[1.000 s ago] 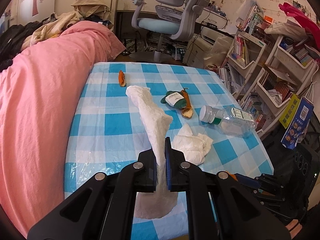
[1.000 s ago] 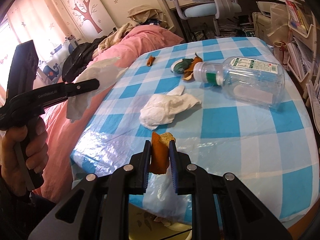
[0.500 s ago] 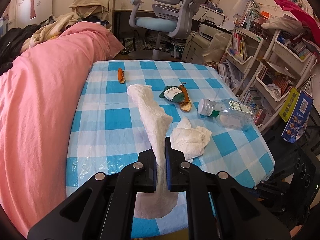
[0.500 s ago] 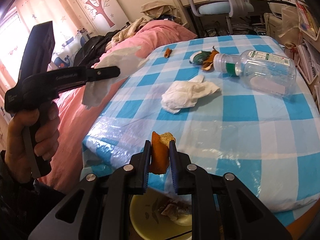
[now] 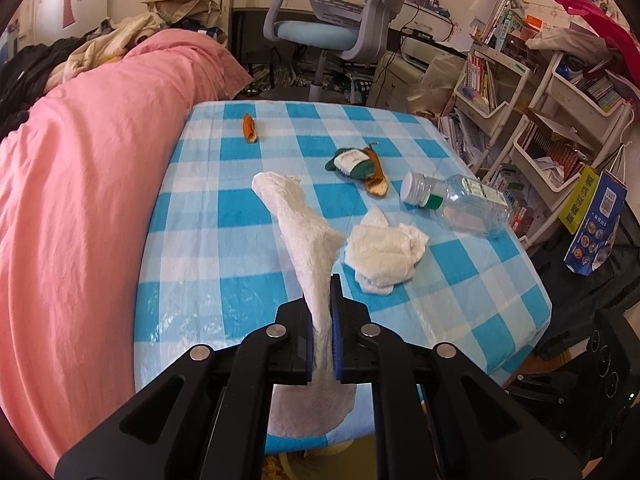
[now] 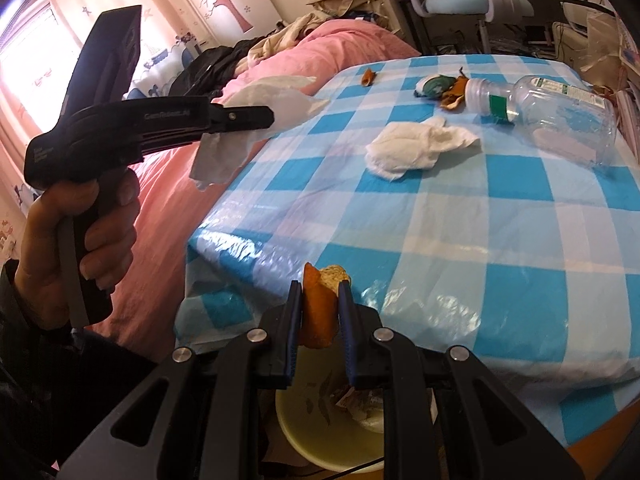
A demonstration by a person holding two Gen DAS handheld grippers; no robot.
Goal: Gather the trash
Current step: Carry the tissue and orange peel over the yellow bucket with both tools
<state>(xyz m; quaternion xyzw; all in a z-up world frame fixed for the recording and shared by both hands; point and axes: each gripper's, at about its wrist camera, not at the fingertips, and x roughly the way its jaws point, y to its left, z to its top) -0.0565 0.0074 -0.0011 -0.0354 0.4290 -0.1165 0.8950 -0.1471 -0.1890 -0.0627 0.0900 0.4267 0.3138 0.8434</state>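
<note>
Bedroom, blue-checked table [image 5: 248, 236]: we list a crumpled tissue [image 5: 384, 254] and bottle [image 5: 460, 200] at centre right. Left claw [image 5: 322, 320] grips a white tissue [image 5: 308, 236]; right claw [image 6: 320, 312] grips orange peel [image 6: 318, 312], lower centre, above a bin [image 6: 304, 432].

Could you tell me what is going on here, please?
A person is clearing trash off a checked table with a gripper in each hand. The left gripper is shut on a long white tissue, held up above the table. The right gripper is shut on a piece of orange peel, held above a yellow bin at the table's edge. A crumpled tissue, a plastic bottle, a green wrapper and more peel lie on the table.
</note>
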